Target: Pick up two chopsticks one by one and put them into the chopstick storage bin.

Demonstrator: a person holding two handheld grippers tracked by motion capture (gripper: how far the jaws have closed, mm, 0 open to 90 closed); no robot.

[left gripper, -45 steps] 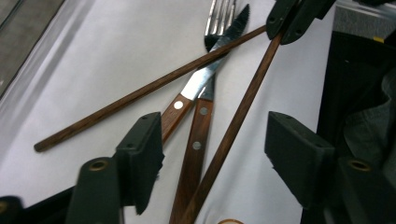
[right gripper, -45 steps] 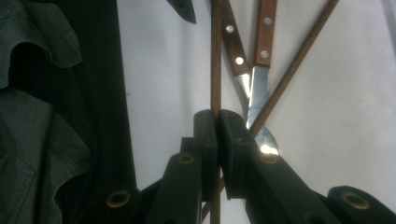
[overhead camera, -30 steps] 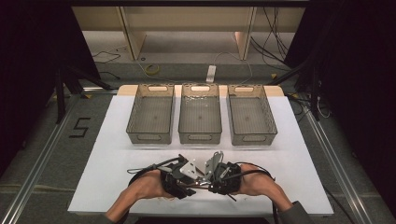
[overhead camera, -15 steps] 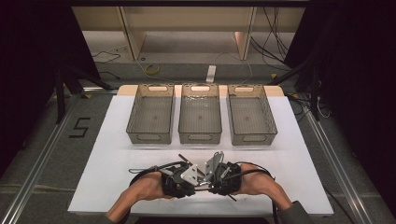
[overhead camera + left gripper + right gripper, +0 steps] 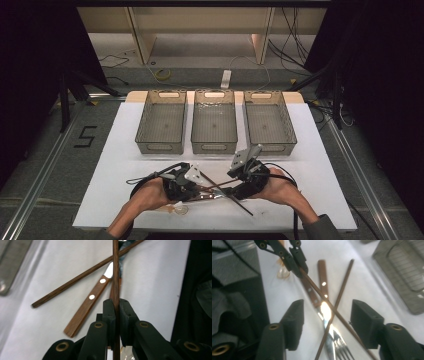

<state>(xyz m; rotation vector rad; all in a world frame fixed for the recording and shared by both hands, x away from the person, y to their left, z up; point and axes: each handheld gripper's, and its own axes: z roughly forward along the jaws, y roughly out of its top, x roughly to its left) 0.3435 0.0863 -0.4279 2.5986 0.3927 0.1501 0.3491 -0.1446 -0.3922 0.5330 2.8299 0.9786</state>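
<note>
A black "5" [image 5: 86, 136] is marked on the floor left of the tabletop [image 5: 120, 175], the one bit of writing that reads. Left tool [image 5: 115, 308] now: jaws pinched tight on a wooden chopstick [image 5: 115, 270], which runs straight out between the pads, lifted above the cloth. Under it lie a second chopstick [image 5: 75, 281] and a wood-handled knife [image 5: 86, 306] with two pale rivets, crossing. Left hand [image 5: 150, 192] sits low at the near edge, forearm angling in. Over to the right tool [image 5: 327, 323]: jaws have just been opening and stand wide, the crossed chopsticks and a fork [image 5: 339, 345] lying between them, pads touching nothing. Right hand [image 5: 277, 187] is low and angled inward.
</note>
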